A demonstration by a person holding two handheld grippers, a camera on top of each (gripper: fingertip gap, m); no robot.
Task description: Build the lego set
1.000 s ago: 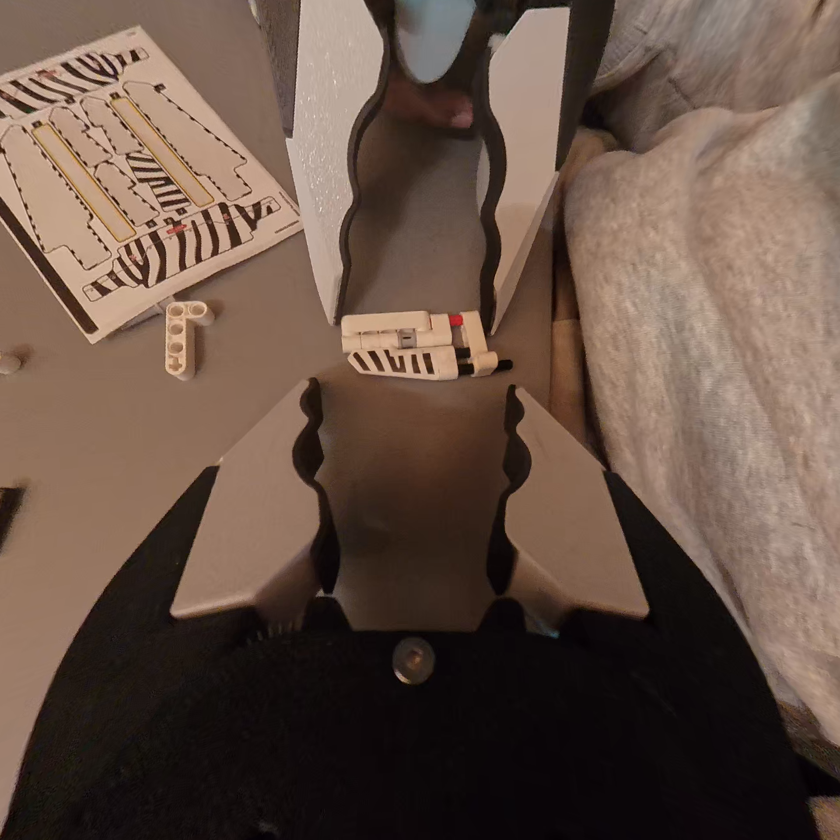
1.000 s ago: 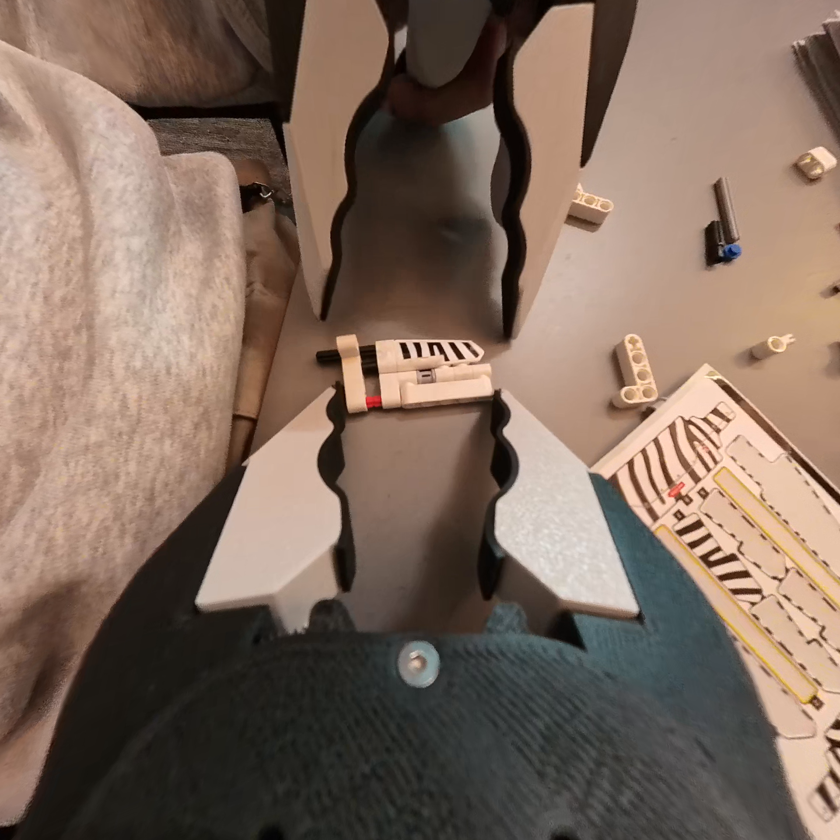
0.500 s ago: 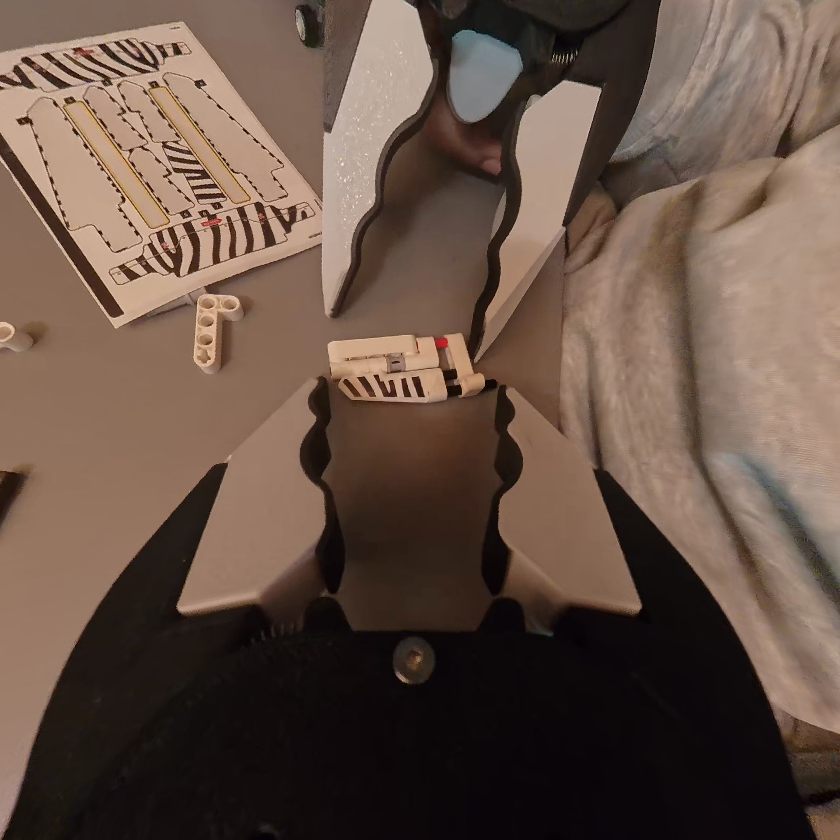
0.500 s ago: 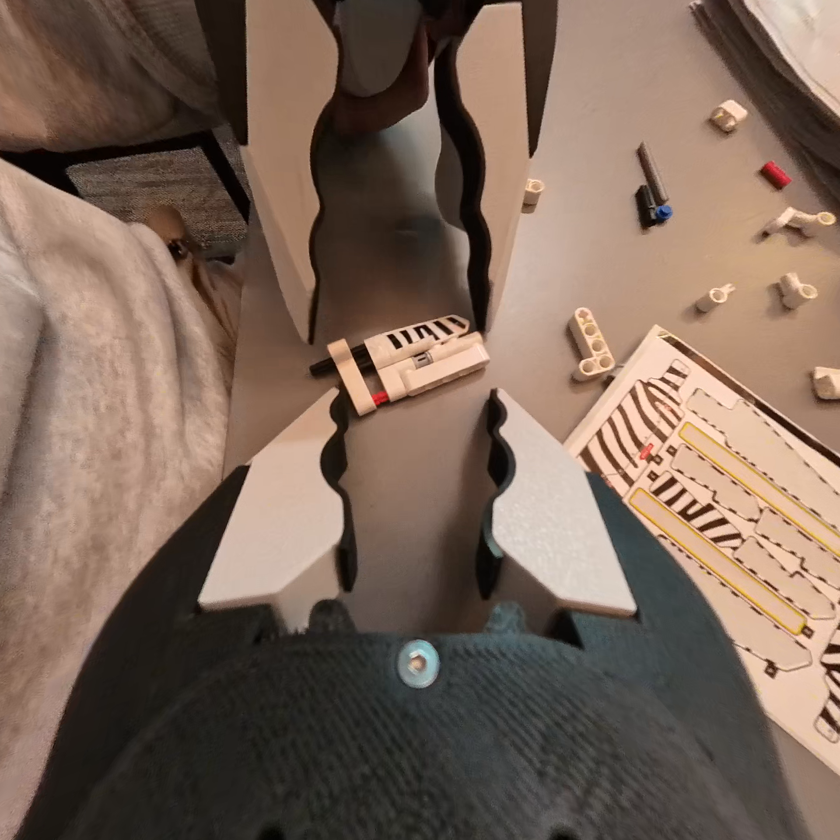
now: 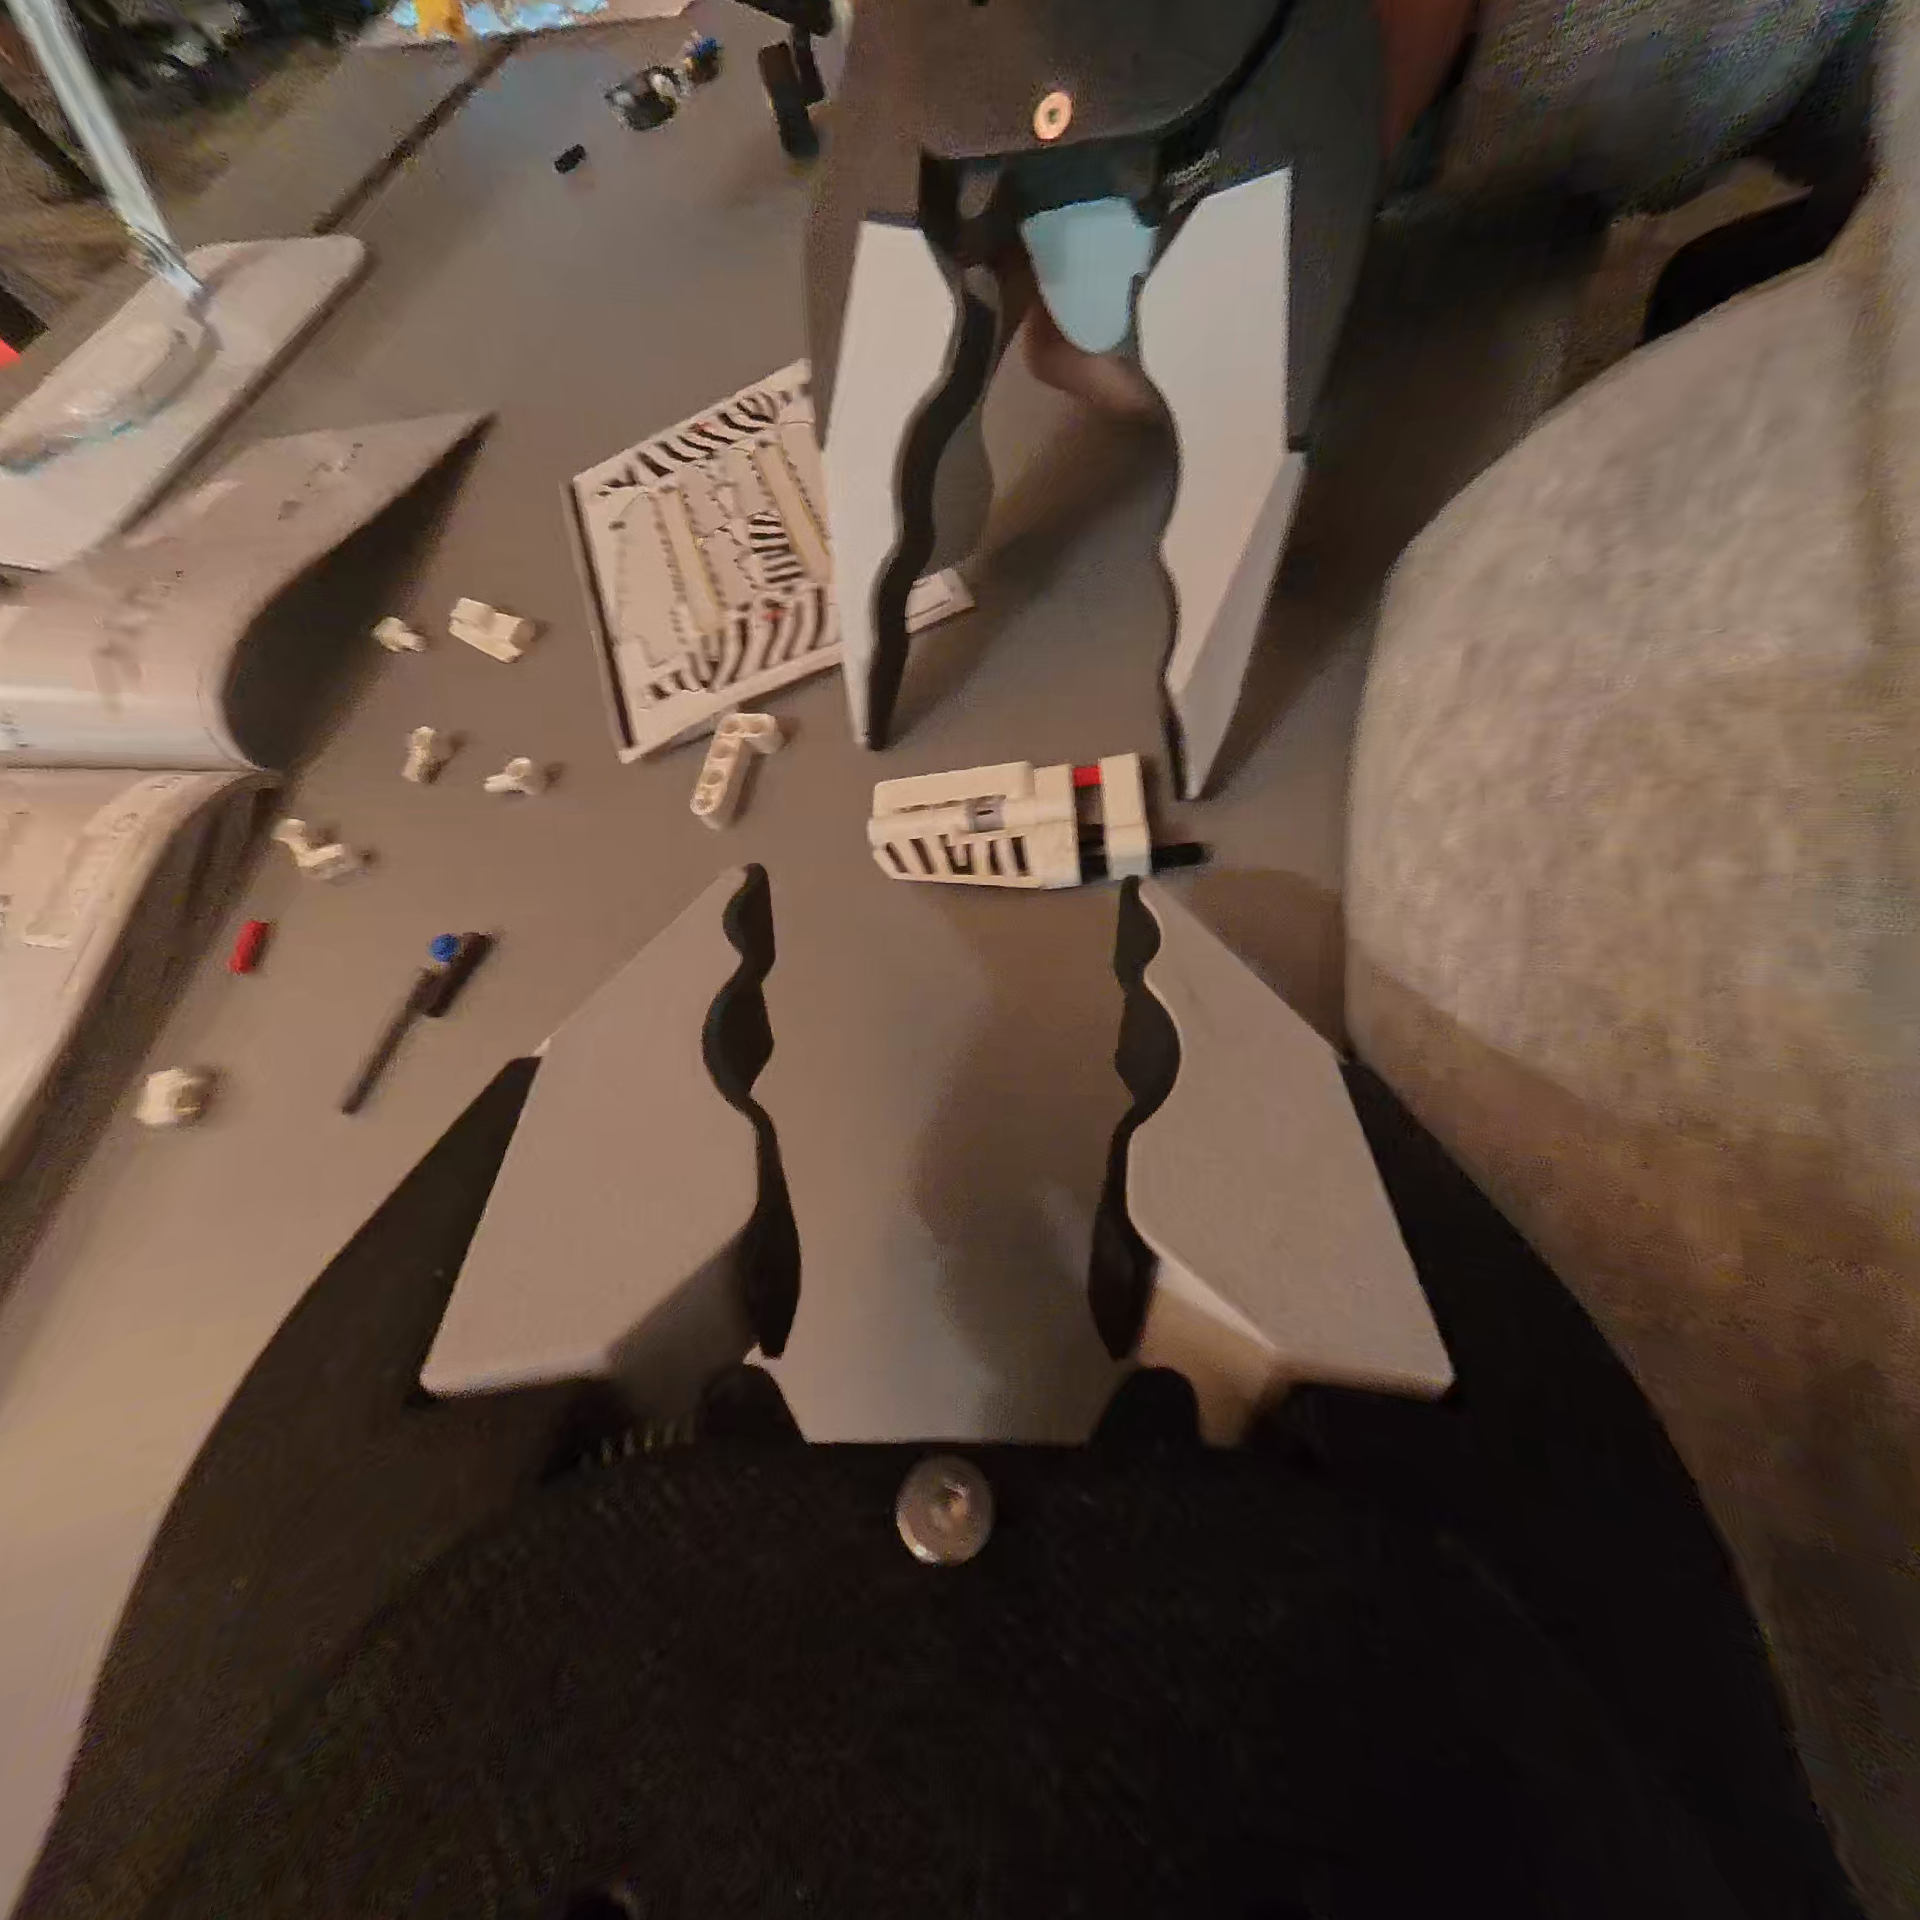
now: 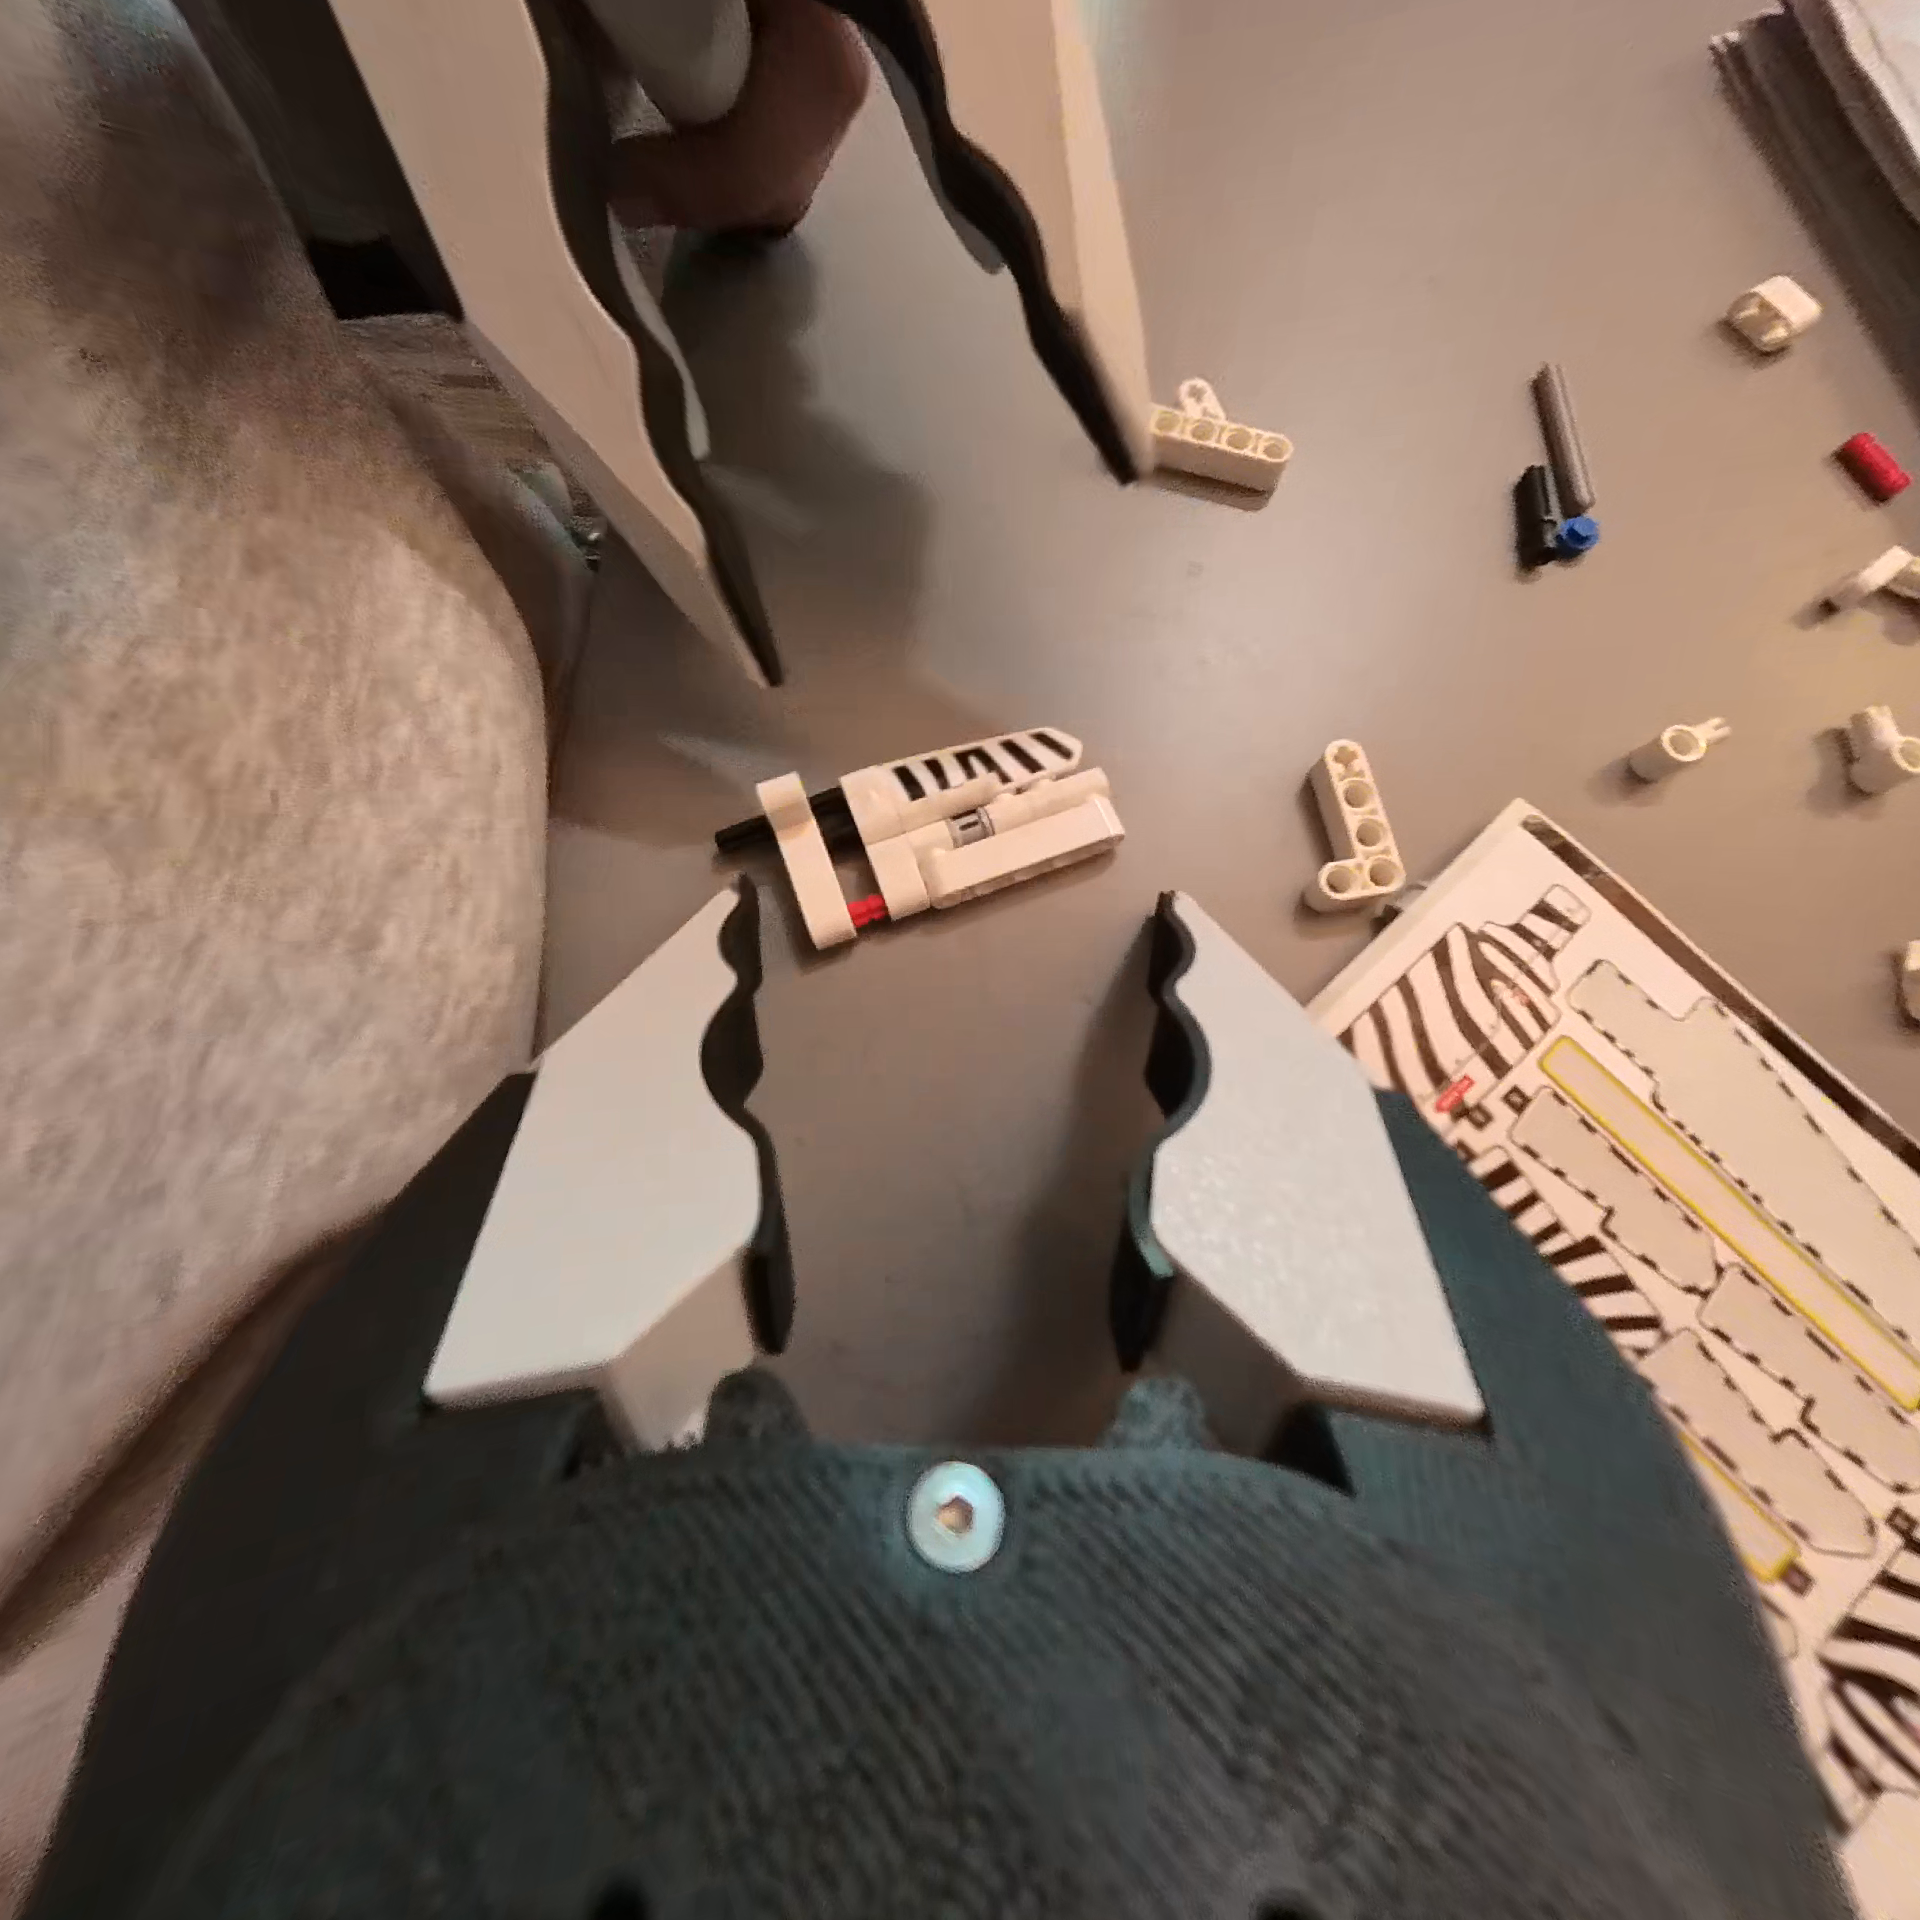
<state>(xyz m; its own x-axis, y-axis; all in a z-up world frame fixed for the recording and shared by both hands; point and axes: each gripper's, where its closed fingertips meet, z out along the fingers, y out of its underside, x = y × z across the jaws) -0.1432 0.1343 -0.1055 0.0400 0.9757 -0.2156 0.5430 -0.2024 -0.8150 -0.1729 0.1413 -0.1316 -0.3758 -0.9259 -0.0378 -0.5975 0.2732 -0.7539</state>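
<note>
A small white lego assembly [image 5: 1006,826] with a zebra-striped panel, a red pin and a black axle lies on the grey table. It also shows in the right wrist view [image 6: 940,831]. My left gripper [image 5: 940,888] is open and empty, its tips just short of the assembly. My right gripper [image 6: 951,904] is open and empty on the opposite side, also just short of it. Each gripper shows in the other's view, the right [image 5: 1029,769] and the left [image 6: 951,577], both open, with the assembly between them.
A zebra sticker sheet [image 5: 717,551] [image 6: 1662,1195] lies beside the assembly. Loose white lego pieces [image 5: 732,767] [image 6: 1356,831], a black axle with a blue pin [image 6: 1553,468] and a red piece [image 6: 1870,468] are scattered around. An open booklet [image 5: 125,665] lies far left. A grey blanket [image 5: 1662,831] borders the table.
Both grippers have drawn back and lifted, so more of the table shows. The assembly has stayed on the table, untouched.
</note>
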